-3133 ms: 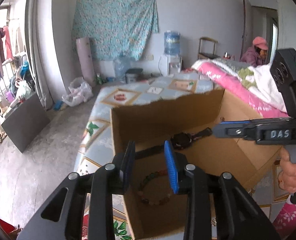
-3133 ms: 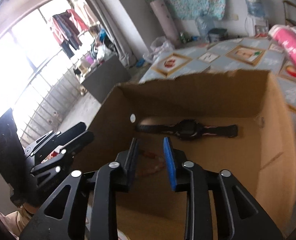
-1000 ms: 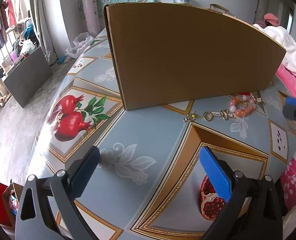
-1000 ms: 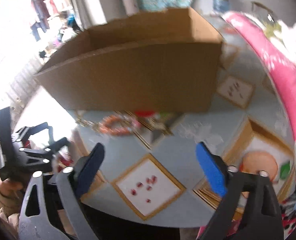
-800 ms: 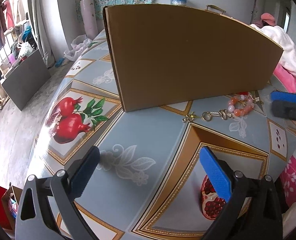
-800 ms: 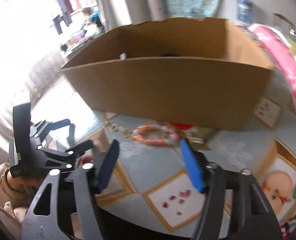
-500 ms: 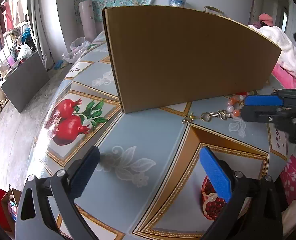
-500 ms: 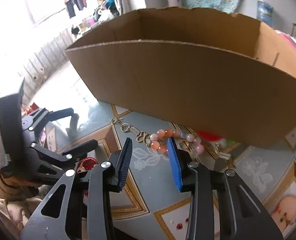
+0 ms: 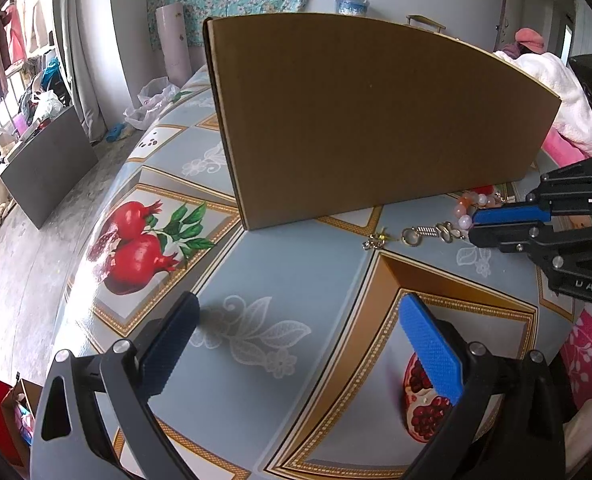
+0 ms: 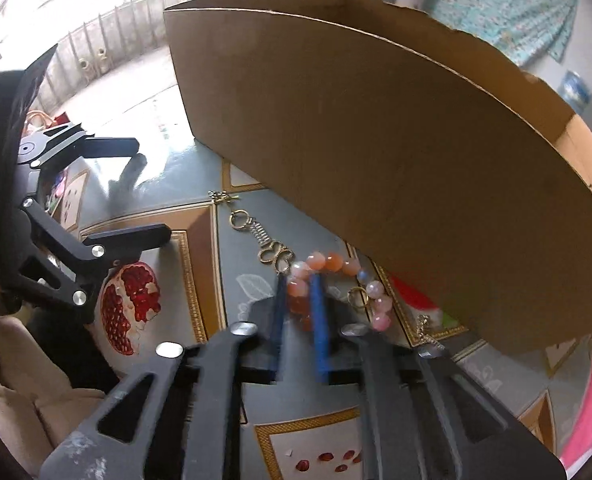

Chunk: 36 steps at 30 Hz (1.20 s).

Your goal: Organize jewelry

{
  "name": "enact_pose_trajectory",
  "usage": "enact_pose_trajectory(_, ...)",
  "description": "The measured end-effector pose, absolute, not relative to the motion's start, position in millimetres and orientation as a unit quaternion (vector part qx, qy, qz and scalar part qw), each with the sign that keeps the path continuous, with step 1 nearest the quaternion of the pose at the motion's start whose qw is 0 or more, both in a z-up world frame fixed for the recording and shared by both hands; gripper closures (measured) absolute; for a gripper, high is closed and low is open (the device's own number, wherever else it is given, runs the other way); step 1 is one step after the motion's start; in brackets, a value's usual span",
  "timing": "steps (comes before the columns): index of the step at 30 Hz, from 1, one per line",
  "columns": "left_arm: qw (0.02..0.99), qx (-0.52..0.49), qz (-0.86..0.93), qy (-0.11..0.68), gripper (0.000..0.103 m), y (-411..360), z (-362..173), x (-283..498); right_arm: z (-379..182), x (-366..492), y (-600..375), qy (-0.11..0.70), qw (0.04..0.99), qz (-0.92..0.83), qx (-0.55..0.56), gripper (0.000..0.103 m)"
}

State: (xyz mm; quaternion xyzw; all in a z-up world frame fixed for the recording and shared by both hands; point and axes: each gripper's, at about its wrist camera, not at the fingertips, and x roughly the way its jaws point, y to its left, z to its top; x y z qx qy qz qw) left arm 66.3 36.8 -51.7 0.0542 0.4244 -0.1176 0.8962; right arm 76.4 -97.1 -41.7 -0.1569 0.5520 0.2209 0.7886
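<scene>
While right gripper (image 10: 298,285) jaws close on bead bracelet (image 10: 336,280), left gripper (image 9: 296,324) spread; cardboard box (image 9: 368,120) contents hidden.

The only readable lettering is "DAS", in pale capitals on the black body of the right gripper (image 9: 472,226), seen at the right edge of the left wrist view.

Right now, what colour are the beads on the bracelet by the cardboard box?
Orange and pale pink beaded bracelet, clearest in the right wrist view.
</scene>
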Motion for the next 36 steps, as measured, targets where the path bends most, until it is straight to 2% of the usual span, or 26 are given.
enact_pose_trajectory(13, 0.896, 0.053, -0.113, 0.426, 0.005, 36.6, -51.8, 65.3, 43.9, 76.6, -204.4, 0.458, 0.876, 0.143, 0.044, 0.096)
enact_pose_trajectory(18, 0.896, 0.052, -0.110, 0.428, 0.005, 36.1, -51.3, 65.3, 40.5, 69.1, -224.1, 0.459, 0.886, 0.066, 0.019, 0.095)
enact_pose_trajectory(23, 0.896, 0.051, -0.107, 0.429, 0.005, 35.9, -51.0, 64.3, 4.3, 64.1, -229.5, 0.516, 0.855, 0.020, -0.047, 0.094)
enact_pose_trajectory(24, 0.896, 0.051, -0.107, 0.429, 0.005, 36.1, -51.0, 64.1, -3.9, 62.8, -225.5, 0.527, 0.848, 0.016, -0.052, 0.088)
enact_pose_trajectory(25, 0.895, 0.051, -0.106, 0.429, 0.005, 36.0, -51.0, 63.9, -12.0, 62.4, -223.2, 0.537, 0.842, 0.011, -0.055, 0.075)
enact_pose_trajectory(27, 0.895, 0.051, -0.106, 0.429, 0.005, 35.8, -50.9, 63.8, -13.9, 63.1, -222.6, 0.534, 0.844, 0.013, -0.043, 0.065)
enact_pose_trajectory(34, 0.895, 0.051, -0.105, 0.430, 0.005, 35.5, -50.6, 63.5, -5.4, 86.7, -218.4, 0.512, 0.850, 0.096, 0.080, 0.065)
enact_pose_trajectory(36, 0.896, 0.051, -0.104, 0.429, 0.004, 35.5, -50.7, 63.4, -6.9, 95.5, -215.7, 0.516, 0.841, 0.121, 0.112, 0.068)
